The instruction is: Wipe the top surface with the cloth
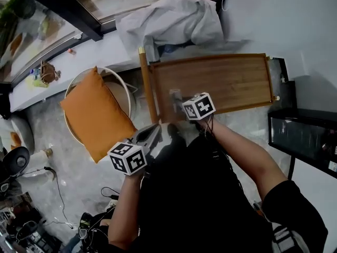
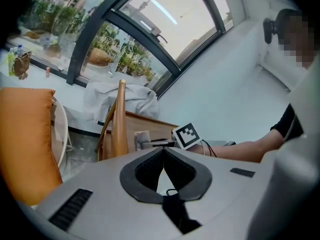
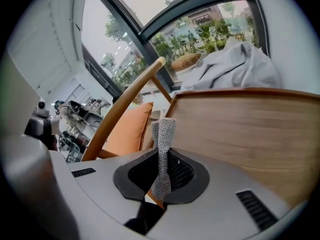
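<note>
The right gripper (image 1: 176, 98) clamps the grey knit cloth (image 3: 164, 131) at the left end of the wooden tabletop (image 1: 226, 83), while the left gripper (image 2: 163, 153) (jaws pressed together on nothing) hangs just off that end.

I find no word, number, label or brand that I can read in any view.

A 1-cushion round chair (image 1: 124, 86) stands on grey floor (image 1: 68, 167) by windows (image 2: 165, 14).
</note>
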A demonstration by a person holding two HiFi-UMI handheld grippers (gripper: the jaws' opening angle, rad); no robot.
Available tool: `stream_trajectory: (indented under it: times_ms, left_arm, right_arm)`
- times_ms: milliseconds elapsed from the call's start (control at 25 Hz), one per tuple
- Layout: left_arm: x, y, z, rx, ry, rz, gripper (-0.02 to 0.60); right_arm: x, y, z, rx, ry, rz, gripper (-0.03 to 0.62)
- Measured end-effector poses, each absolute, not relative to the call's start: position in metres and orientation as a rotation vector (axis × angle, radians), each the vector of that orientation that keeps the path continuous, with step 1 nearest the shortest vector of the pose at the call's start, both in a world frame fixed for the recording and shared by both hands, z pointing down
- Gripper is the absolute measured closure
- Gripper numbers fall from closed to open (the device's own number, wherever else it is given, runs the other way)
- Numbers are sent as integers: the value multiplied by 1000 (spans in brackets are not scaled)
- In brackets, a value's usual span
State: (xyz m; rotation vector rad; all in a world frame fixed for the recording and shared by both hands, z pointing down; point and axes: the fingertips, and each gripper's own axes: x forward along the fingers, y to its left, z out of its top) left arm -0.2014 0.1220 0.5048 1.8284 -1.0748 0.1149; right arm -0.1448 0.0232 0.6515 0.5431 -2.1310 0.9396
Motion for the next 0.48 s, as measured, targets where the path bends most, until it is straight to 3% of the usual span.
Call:
stream_trajectory:
  times_ms: [480]
  left_arm:
    - [-226, 130, 510, 1824, -1077, 120, 571]
  right_arm:
    - [-194, 81, 707, 364, -1962, 854, 553]
